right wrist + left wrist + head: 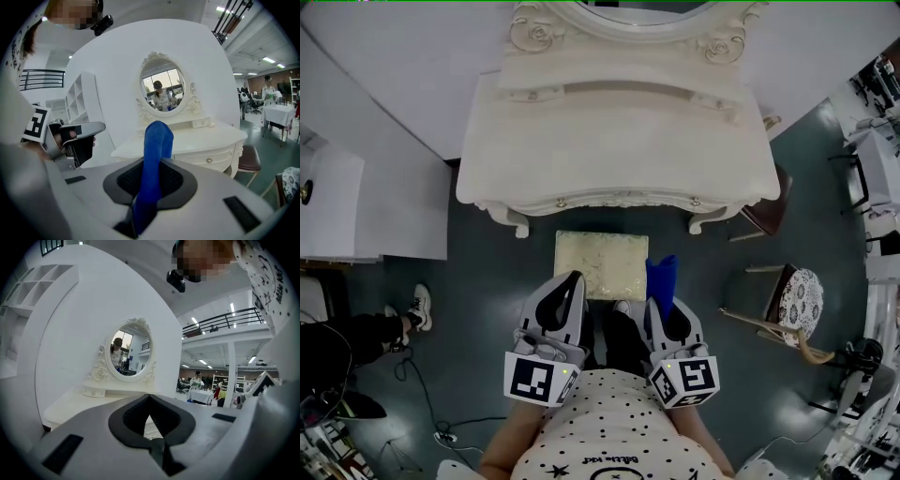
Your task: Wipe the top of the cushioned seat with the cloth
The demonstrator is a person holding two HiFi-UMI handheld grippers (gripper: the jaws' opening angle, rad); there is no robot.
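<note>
A cream patterned cushioned seat (600, 264) stands on the floor just in front of the white dressing table (619, 141). My right gripper (664, 305) is shut on a blue cloth (661, 277), which sticks up past its tips at the seat's right edge; the right gripper view shows the blue cloth (152, 159) pinched between the jaws. My left gripper (570, 284) hovers at the seat's near left edge with its jaws shut and nothing in them; through them a sliver of the seat (151, 427) shows.
An oval mirror (162, 90) rises behind the dressing table. A round patterned chair (797, 300) and a brown chair (766, 214) stand at the right. A person's shoe (419, 307) and cables lie on the floor at the left. People stand far off by tables.
</note>
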